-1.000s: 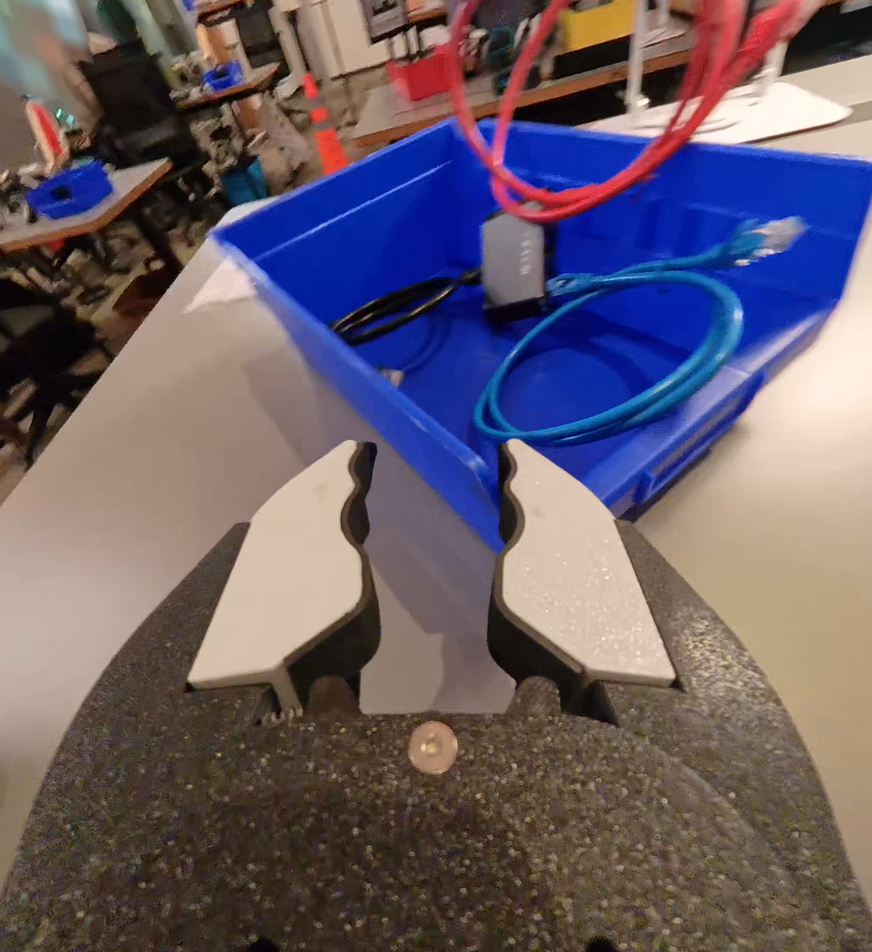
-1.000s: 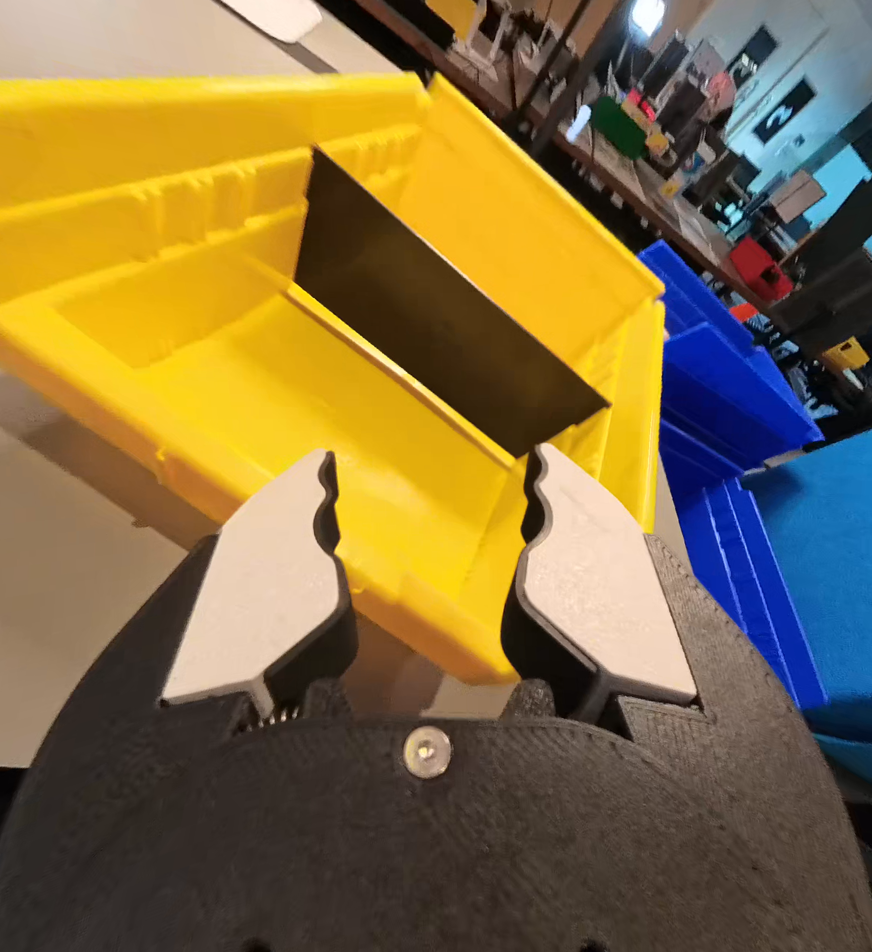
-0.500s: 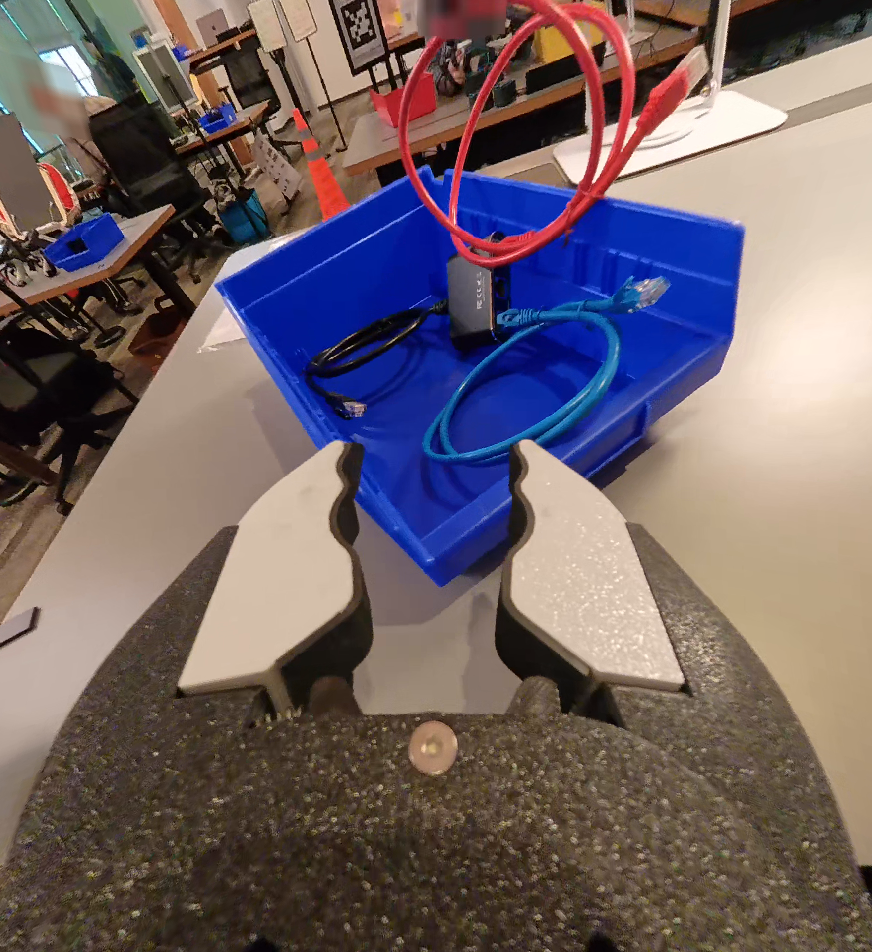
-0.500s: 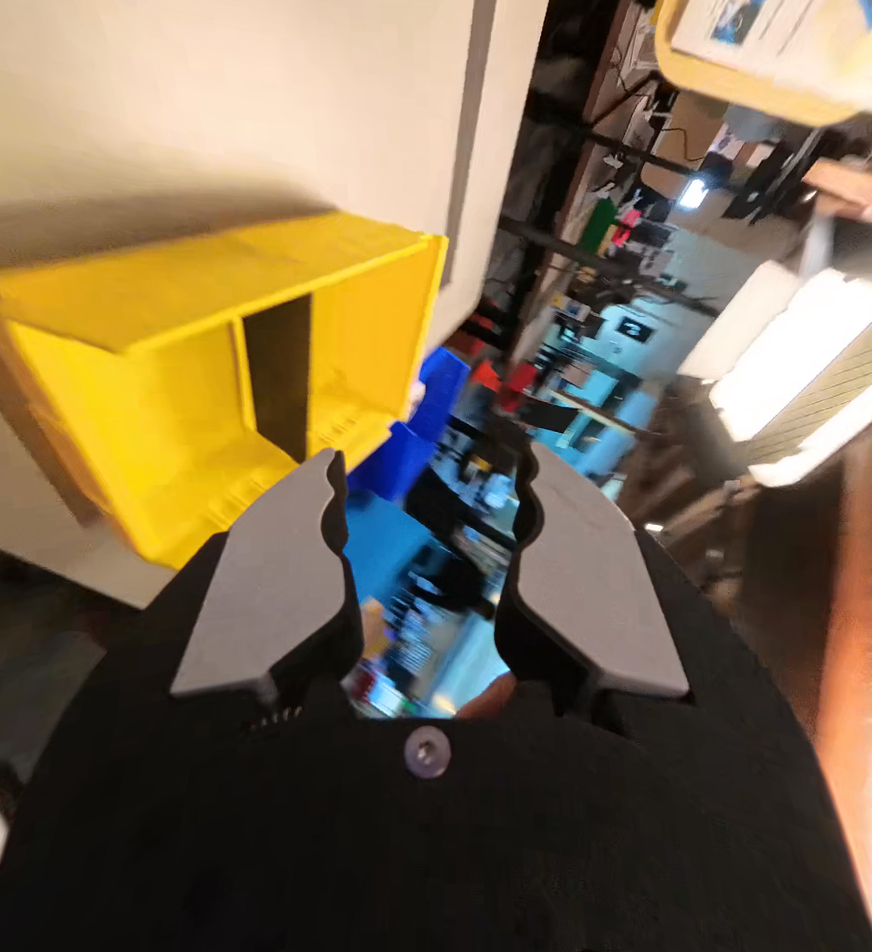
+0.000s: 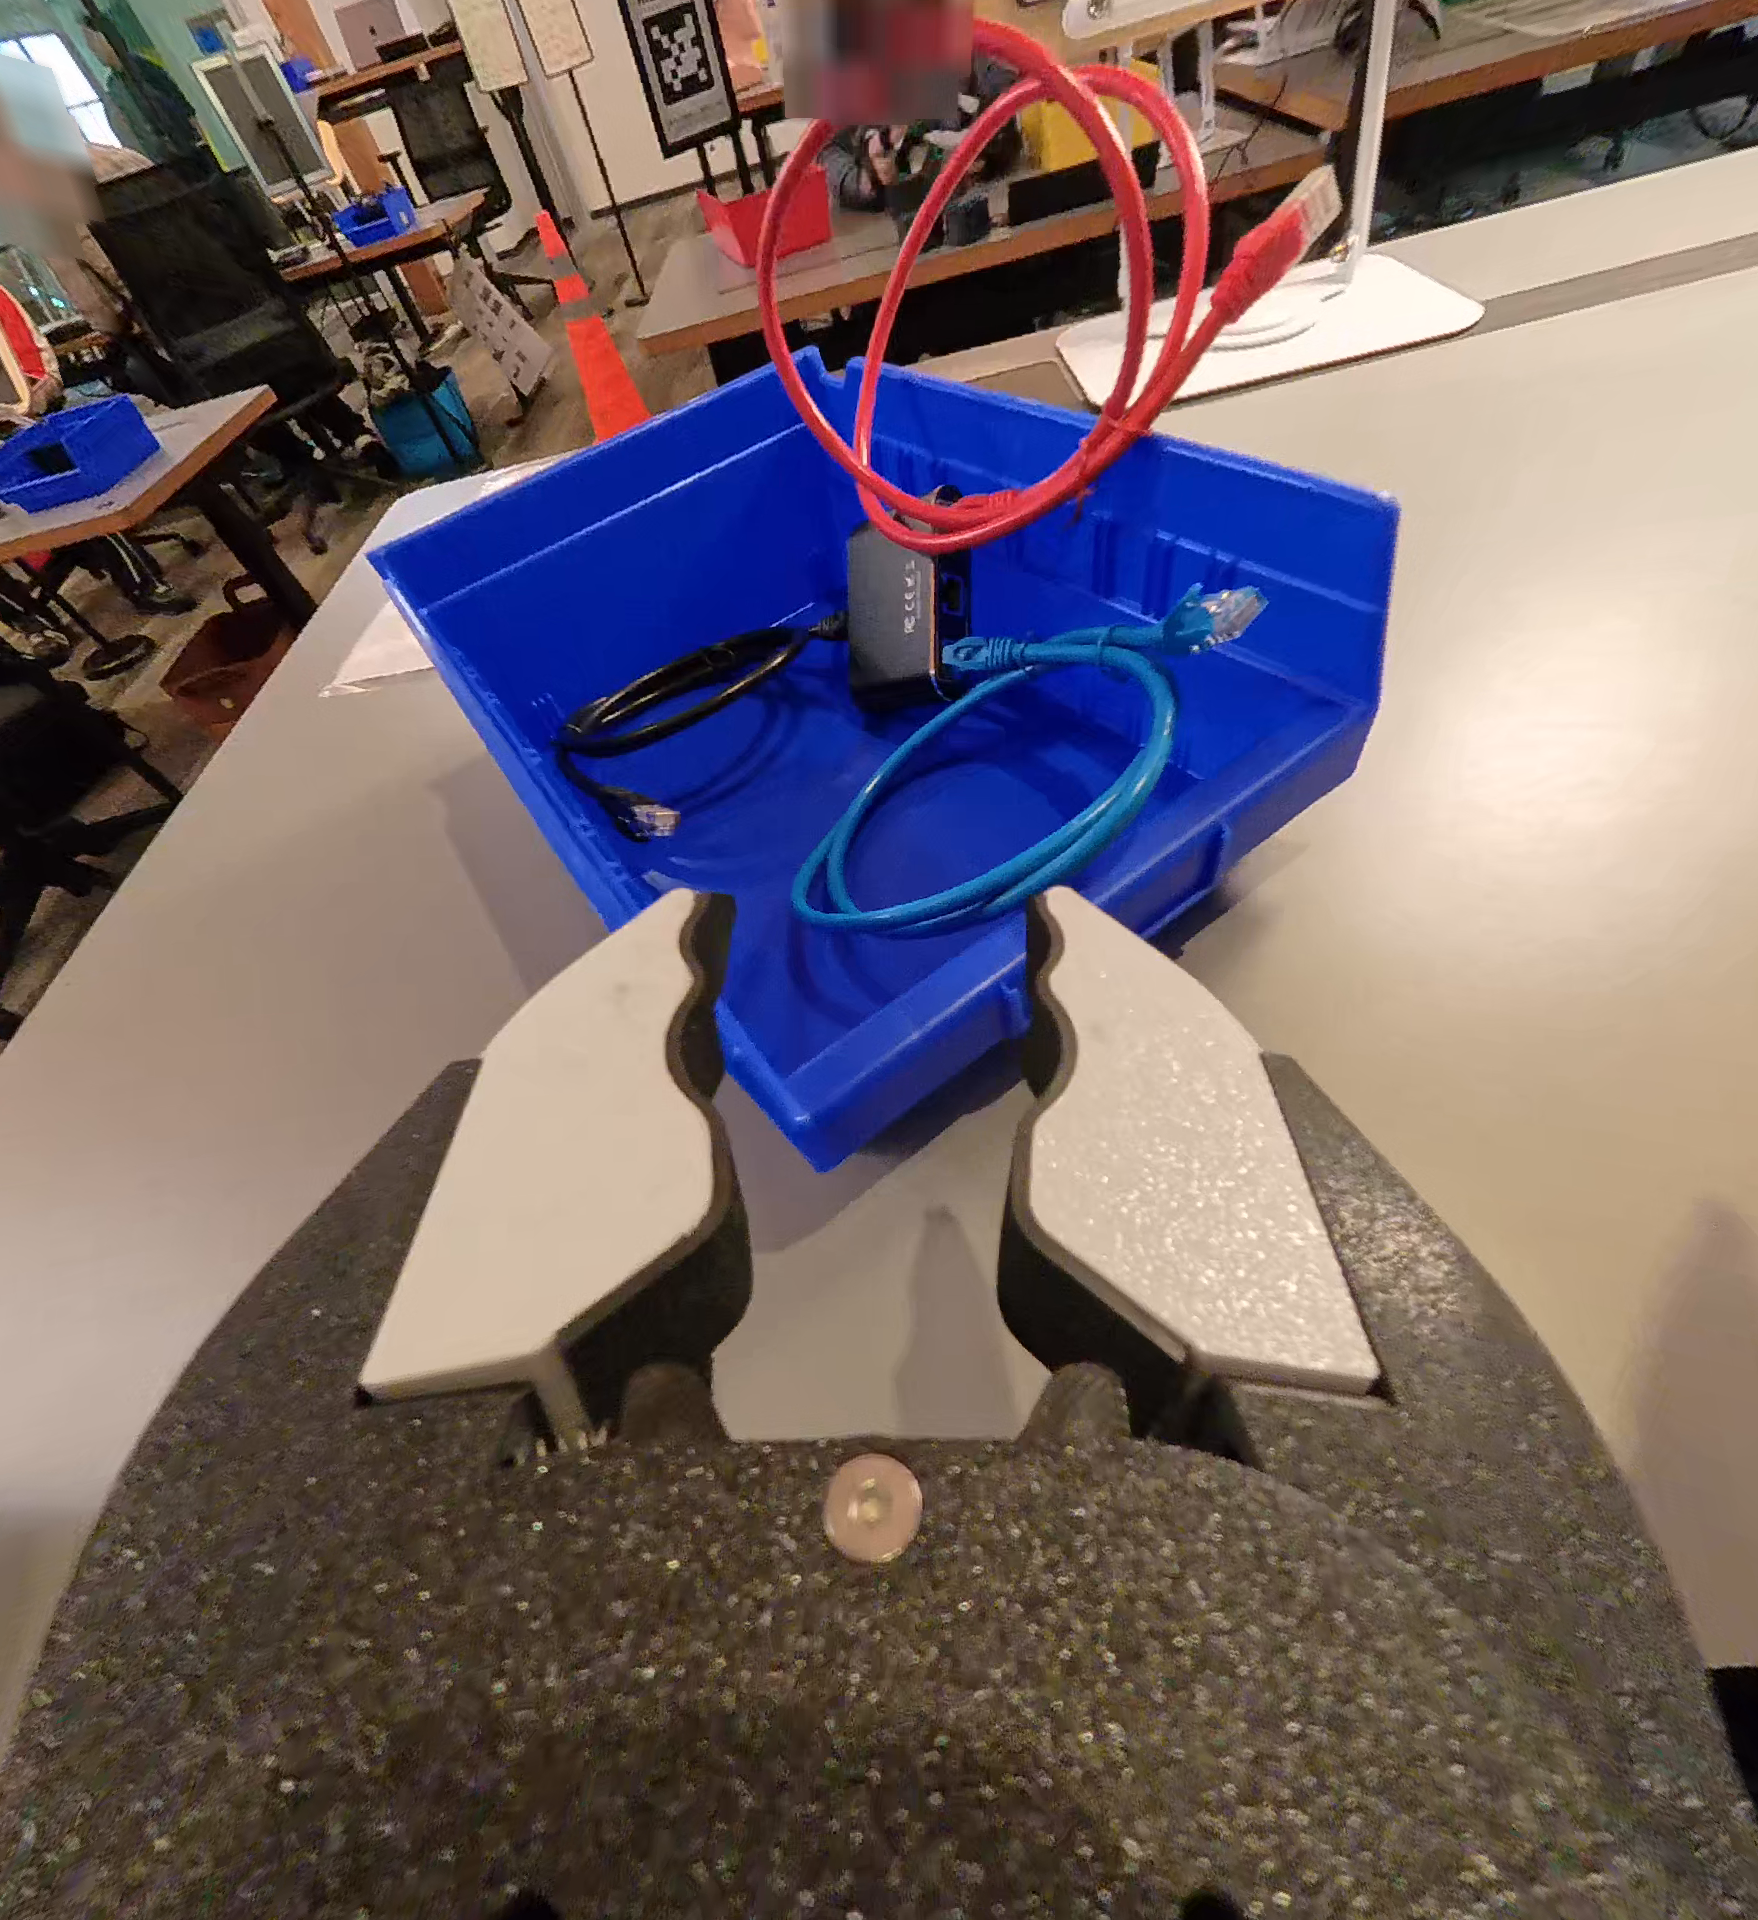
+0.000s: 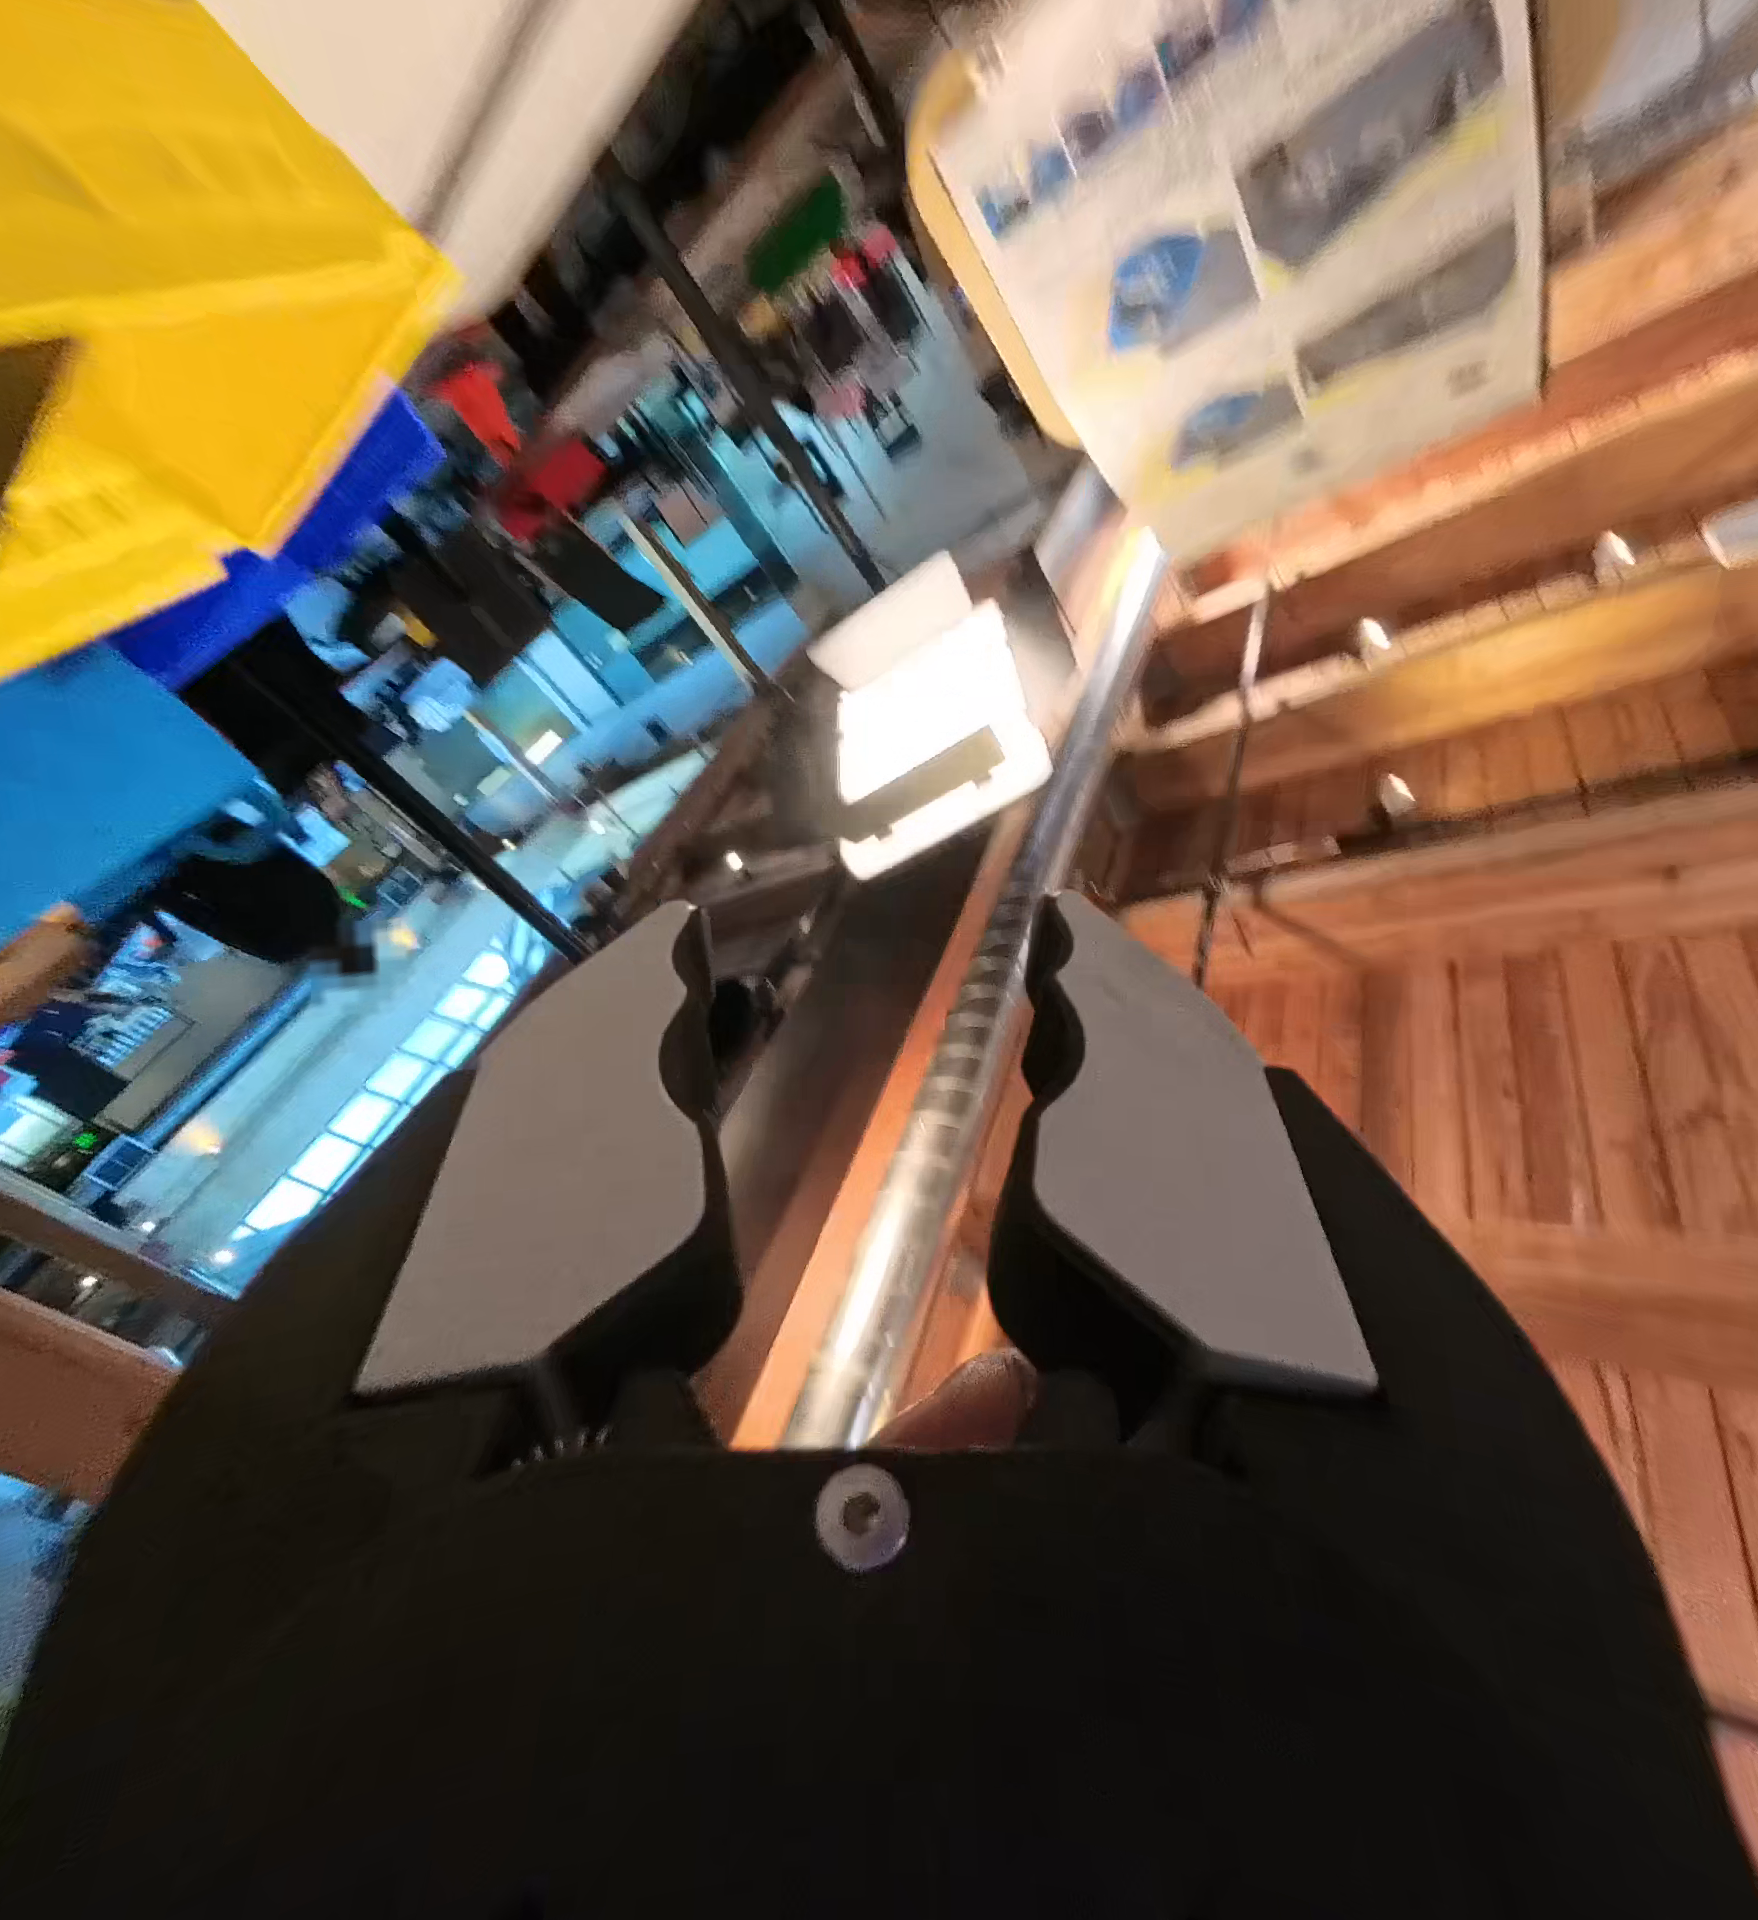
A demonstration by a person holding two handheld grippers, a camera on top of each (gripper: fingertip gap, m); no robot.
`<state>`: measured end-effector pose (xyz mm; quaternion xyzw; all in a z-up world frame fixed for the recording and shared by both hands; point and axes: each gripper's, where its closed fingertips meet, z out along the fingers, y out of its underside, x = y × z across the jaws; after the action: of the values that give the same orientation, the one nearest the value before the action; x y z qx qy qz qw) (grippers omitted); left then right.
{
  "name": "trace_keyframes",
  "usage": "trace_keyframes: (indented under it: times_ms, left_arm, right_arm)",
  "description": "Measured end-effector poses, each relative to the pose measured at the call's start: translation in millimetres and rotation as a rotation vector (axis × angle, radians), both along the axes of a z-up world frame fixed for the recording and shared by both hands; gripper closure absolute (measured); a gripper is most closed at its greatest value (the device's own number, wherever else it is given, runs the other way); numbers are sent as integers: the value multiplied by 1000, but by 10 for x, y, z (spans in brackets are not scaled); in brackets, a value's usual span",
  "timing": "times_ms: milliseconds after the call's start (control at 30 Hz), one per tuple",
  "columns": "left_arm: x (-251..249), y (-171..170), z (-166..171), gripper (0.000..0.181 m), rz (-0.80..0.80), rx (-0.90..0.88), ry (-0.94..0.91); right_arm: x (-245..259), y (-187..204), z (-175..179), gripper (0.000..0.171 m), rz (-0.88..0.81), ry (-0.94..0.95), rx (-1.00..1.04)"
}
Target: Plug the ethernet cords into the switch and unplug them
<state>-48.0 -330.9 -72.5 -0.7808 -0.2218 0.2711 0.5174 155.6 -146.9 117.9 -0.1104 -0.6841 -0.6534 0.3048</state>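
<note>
The dark grey rectangular switch (image 5: 904, 613) and coiled blue ethernet cord (image 5: 989, 831) are seen inside the blue plastic bin (image 5: 896, 1081) near the grey desk (image 5: 1477, 831) edge, both grippers' fingers (image 5: 584, 1174) spread, nothing gripped.

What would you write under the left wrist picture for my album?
Open left gripper faces a blue bin holding a black switch and red, blue and black cords.

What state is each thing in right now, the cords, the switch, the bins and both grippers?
left gripper: open, empty
right gripper: open, empty, aimed off the table
switch: propped upright in the blue bin
red cord: looped upward, one end at the switch
blue cord: coiled, far plug loose
black cord: coiled, near plug loose
yellow bin: blurred, contents unclear
</note>
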Motion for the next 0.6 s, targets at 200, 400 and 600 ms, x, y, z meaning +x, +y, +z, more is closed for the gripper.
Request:
trace_keyframes:
  times_ms: [200,400,600]
  left_arm:
    - [83,-29,29,124,-14,35,10]
    - [-60,-58,140,115,19,81,0]
    - [-279,-13,-30,111,36,103,-58]
  right_arm:
    - [28,154,342,110,-108,86,-73]
    - [-83,-339,-71,114,54,39,-151]
    - [5,234,-963,113,6,317,-710]
